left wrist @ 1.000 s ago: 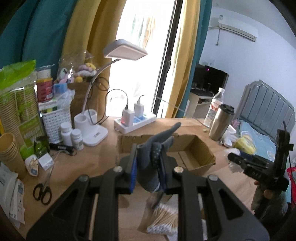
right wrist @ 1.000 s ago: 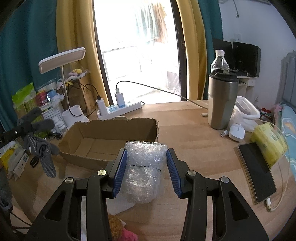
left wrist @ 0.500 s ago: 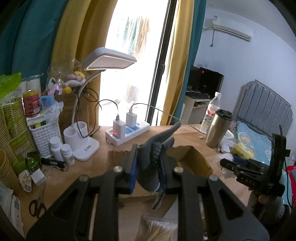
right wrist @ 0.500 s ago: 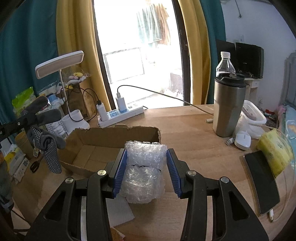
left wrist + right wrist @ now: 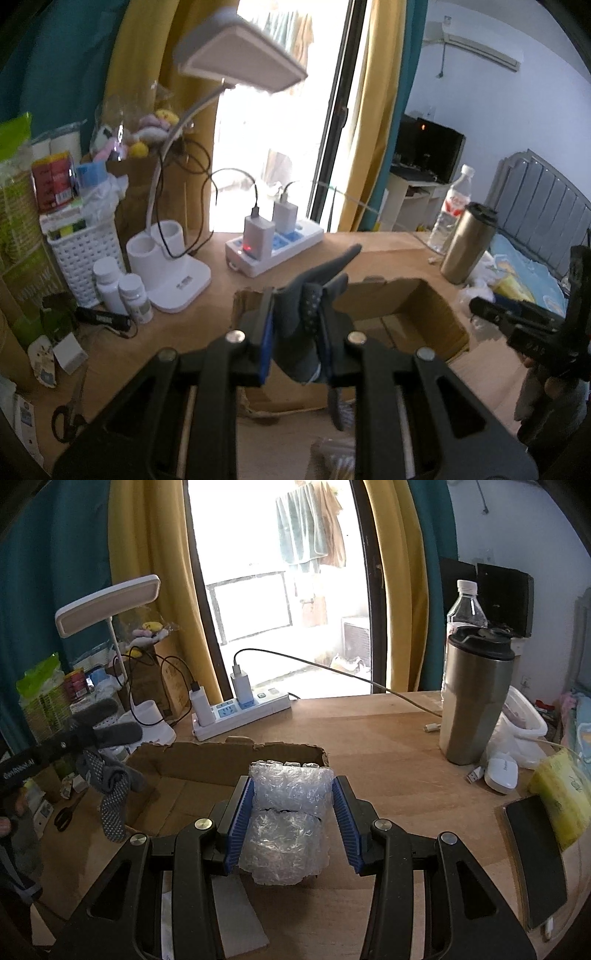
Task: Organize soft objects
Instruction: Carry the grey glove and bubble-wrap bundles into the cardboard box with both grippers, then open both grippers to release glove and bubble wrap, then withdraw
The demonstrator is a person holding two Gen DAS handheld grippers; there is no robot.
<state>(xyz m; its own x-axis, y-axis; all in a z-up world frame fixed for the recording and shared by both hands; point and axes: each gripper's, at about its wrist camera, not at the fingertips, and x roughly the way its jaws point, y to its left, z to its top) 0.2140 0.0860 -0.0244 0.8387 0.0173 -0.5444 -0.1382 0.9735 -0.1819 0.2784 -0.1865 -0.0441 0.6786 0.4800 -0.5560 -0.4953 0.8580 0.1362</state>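
From the left wrist camera, the left gripper [image 5: 297, 338] is pinching a dark grey glove [image 5: 308, 314] tight between its blue pads. The glove's fingers stick up and forward, and one floppy bit hangs down below. The glove is now right over the near edge of the cardboard box [image 5: 424, 321]. A second ago the box was farther ahead, and a bag of cotton swabs [image 5: 332, 458] showed plainly under the gripper; now only its top peeks in at the bottom. The white desk lamp [image 5: 236, 59] looks much bigger and closer than before. The power strip [image 5: 275, 249], two white pill bottles [image 5: 122, 288] and the scissors [image 5: 68, 415] sit on the wooden table [image 5: 207, 306]. The right gripper [image 5: 532, 332] shows at the right edge, beside the box.

From the right wrist camera, the right gripper [image 5: 291, 812] is squeezing a wad of bubble wrap [image 5: 288, 812] from both sides. The wad now hangs over the box's [image 5: 229, 760] near right corner; a second ago it was in front of the box. The steel tumbler [image 5: 476, 698] and the water bottle [image 5: 463, 609] look nearer than before. At the left, the other gripper [image 5: 55, 749] holds the glove [image 5: 110, 786] above the box's left end, closer in than it was.
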